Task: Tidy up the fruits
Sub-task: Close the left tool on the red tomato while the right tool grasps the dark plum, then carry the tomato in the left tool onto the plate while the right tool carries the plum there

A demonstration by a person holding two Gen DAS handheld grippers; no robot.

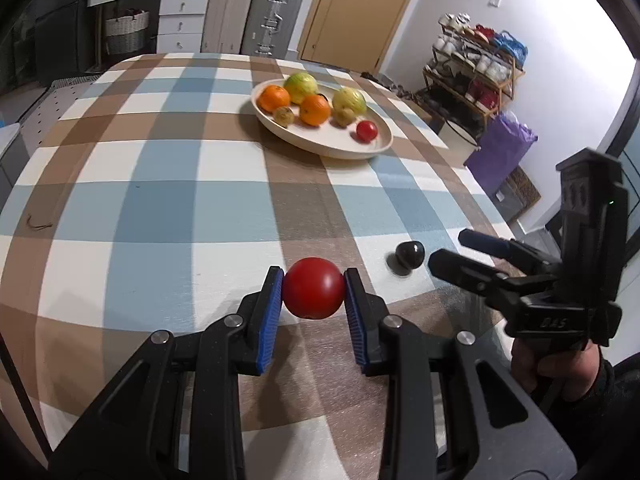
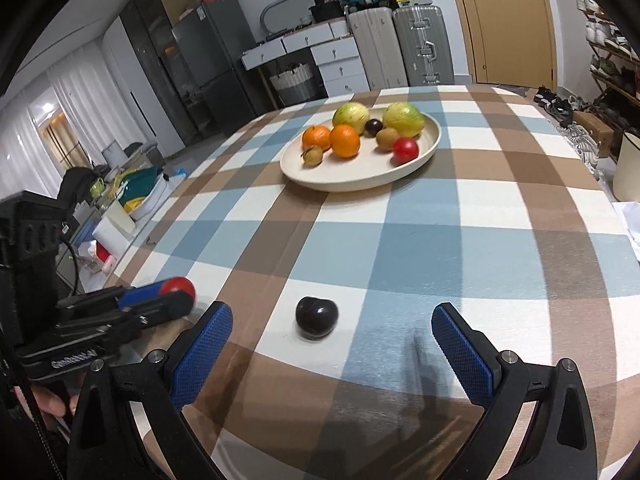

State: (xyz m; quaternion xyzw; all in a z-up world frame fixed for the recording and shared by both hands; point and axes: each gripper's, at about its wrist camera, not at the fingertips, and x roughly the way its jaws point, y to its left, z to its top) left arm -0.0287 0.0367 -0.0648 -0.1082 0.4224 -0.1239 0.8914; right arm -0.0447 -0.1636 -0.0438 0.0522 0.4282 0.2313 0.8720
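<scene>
At the far left of the room, seen from the right wrist, white curtains (image 2: 80,120) hang beside a dark grey fridge (image 2: 216,60); further along stand a white drawer unit (image 2: 340,64), two upright suitcases (image 2: 400,48) and a tan wooden door (image 2: 508,20), with a loaded shoe rack (image 1: 476,68) against the right wall. The worktop (image 2: 420,240) wears a checked cloth of blue, brown and white squares. On its near left side the left tool (image 1: 314,292) has its blue pads pressed on either side of a red tomato (image 1: 314,294), which sits between them just above the cloth. Just right of it a dark plum (image 2: 317,316) lies on a white square, and the right tool (image 2: 332,348) hangs over it with its jaws spread wide and nothing between the pads. Farther back, a cream oval plate (image 2: 360,180) carries two oranges (image 2: 336,140), two greenish-yellow fruits (image 2: 402,118), small brown fruits, another dark plum and a second tomato (image 2: 405,150).
</scene>
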